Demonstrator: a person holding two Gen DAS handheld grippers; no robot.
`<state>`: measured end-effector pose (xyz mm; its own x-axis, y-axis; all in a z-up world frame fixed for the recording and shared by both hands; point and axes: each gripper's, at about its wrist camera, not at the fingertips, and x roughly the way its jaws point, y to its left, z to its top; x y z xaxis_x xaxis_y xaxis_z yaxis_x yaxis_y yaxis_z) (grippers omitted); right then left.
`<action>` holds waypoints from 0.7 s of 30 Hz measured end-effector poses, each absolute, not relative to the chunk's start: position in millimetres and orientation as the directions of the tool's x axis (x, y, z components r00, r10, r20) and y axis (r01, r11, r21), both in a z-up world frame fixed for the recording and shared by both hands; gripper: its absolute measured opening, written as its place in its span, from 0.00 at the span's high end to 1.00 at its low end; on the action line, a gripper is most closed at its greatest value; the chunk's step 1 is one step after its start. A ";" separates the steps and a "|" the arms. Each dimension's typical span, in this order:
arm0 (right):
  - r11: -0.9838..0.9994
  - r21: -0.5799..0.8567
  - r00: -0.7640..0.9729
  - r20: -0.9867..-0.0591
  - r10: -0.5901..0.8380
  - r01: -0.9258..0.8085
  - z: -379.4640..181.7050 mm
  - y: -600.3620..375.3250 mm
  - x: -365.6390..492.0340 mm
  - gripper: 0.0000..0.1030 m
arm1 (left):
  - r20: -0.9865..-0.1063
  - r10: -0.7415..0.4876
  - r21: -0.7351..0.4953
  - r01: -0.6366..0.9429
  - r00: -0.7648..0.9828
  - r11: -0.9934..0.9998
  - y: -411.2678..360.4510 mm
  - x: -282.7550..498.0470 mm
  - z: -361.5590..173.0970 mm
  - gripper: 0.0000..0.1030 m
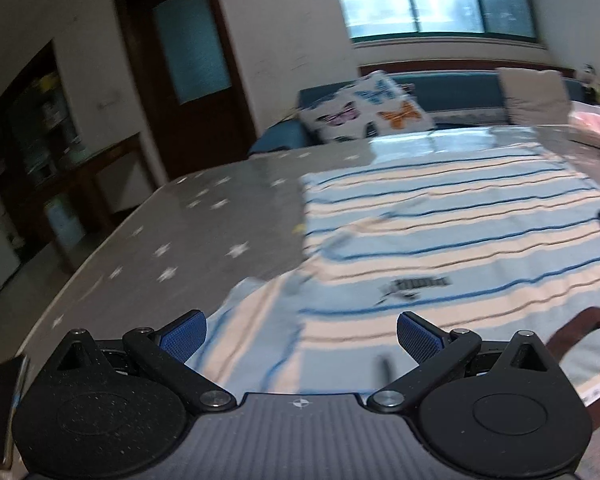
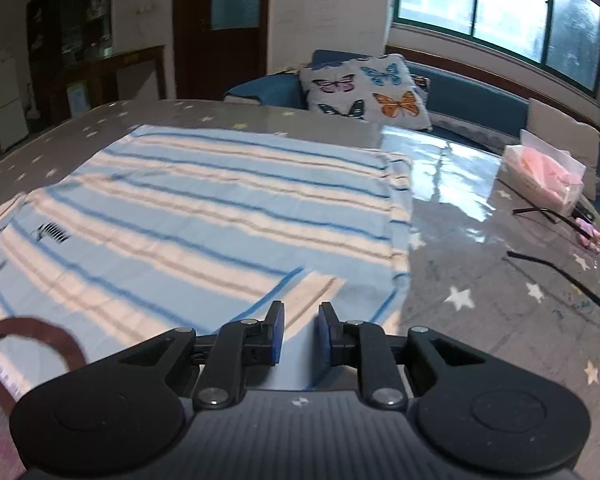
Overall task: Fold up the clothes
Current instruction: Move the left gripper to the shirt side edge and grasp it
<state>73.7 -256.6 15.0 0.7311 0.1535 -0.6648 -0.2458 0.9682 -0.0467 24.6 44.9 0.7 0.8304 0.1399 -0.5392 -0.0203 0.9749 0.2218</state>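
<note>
a: so, what is lying on the counter (image 2: 480, 280) right now?

b: a striped shirt (image 2: 204, 216) is lying spread nearly flat across it, taking up most of the starry cover, with one edge folding back on itself along the right side.

a: how is it going to handle?

b: i am judging it as light, soft and limp, so it is going to sag and drag if lifted by one point. taking hold at the near hem corners or the shoulder seams is looking best, pinching a single layer.

a: and the grippers?

b: the left gripper (image 1: 300, 334) is hovering over the near hem with its jaws standing wide and holding nothing. the right gripper (image 2: 300, 334) is hanging over the near right corner with its jaws narrow, a small gap showing between the pads and no cloth in it.

a: is either view showing something extra?

b: the right view is showing a tissue box (image 2: 540, 178) and thin black sticks (image 2: 556, 276) lying well apart from the shirt. the left view is mostly missing those, but is showing the small dark logo (image 1: 418, 286) more clearly.
</note>
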 end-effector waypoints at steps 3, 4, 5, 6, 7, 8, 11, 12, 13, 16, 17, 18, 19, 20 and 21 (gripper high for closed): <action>0.957 -0.073 0.728 -0.666 0.162 -0.280 16.1 -245.7 59.3 0.81 | -0.539 0.184 0.228 -0.069 0.822 0.971 60.9 17.3 -0.6 0.00; 0.953 -0.074 0.724 -0.668 0.172 -0.294 17.1 -243.0 54.2 0.80 | -0.541 0.191 0.222 -0.080 0.819 0.972 65.6 14.8 -0.6 0.00; 0.949 -0.075 0.719 -0.671 0.180 -0.307 17.7 -240.2 49.1 0.76 | -0.539 0.198 0.218 -0.092 0.819 0.972 69.4 12.2 -0.2 0.00; 0.945 -0.079 0.716 -0.673 0.184 -0.317 18.2 -237.7 43.9 0.74 | -0.535 0.209 0.218 -0.104 0.819 0.970 73.6 9.6 -0.1 0.00; 0.941 -0.082 0.713 -0.675 0.189 -0.327 18.7 -234.7 38.2 0.74 | -0.532 0.221 0.220 -0.118 0.818 0.968 77.7 7.1 -0.3 0.00; 0.936 -0.091 0.710 -0.677 0.193 -0.341 18.3 -231.9 32.6 0.74 | -0.531 0.230 0.220 -0.129 0.815 0.967 81.7 5.3 -0.9 0.00; 0.919 -0.123 0.706 -0.680 0.197 -0.375 19.2 -223.3 17.8 0.74 | -0.548 0.245 0.202 -0.158 0.800 0.966 94.4 0.6 -4.2 0.01; 0.916 -0.128 0.705 -0.681 0.198 -0.381 20.2 -221.5 14.9 0.73 | -0.552 0.247 0.195 -0.165 0.796 0.967 98.5 -0.9 -5.1 0.02; 0.913 -0.133 0.705 -0.681 0.199 -0.386 21.7 -219.8 12.2 0.73 | -0.559 0.242 0.182 -0.168 0.793 0.969 103.5 -2.8 -5.9 0.07; 0.909 -0.126 0.706 -0.675 0.215 -0.397 28.0 -214.2 9.8 0.72 | -0.587 0.234 0.129 -0.196 0.775 0.972 119.9 -5.9 -7.0 0.16; 0.904 -0.127 0.706 -0.671 0.224 -0.408 30.2 -211.0 10.0 0.72 | -0.596 0.224 0.105 -0.202 0.771 0.974 125.3 -7.0 -6.9 0.18; 0.898 -0.128 0.705 -0.669 0.236 -0.421 32.4 -207.0 10.5 0.72 | -0.607 0.213 0.081 -0.207 0.765 0.975 131.0 -7.1 -6.8 0.21; 0.891 -0.129 0.705 -0.665 0.247 -0.434 34.7 -201.9 11.6 0.71 | -0.620 0.205 0.059 -0.215 0.757 0.975 136.1 -6.9 -7.0 0.26; 0.884 -0.130 0.703 -0.663 0.259 -0.449 36.3 -196.3 12.8 0.69 | -0.630 0.198 0.045 -0.219 0.751 0.975 139.9 -6.2 -7.0 0.29; 0.878 -0.129 0.699 -0.663 0.270 -0.462 37.4 -191.8 14.0 0.68 | -0.639 0.193 0.033 -0.224 0.744 0.974 144.3 -4.6 -7.4 0.35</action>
<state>14.0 -191.8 37.4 0.6987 0.2698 -0.6626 -0.4615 0.8777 -0.1292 -4.6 144.3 -7.4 0.7444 0.1929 -0.6392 -0.2243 0.9740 0.0328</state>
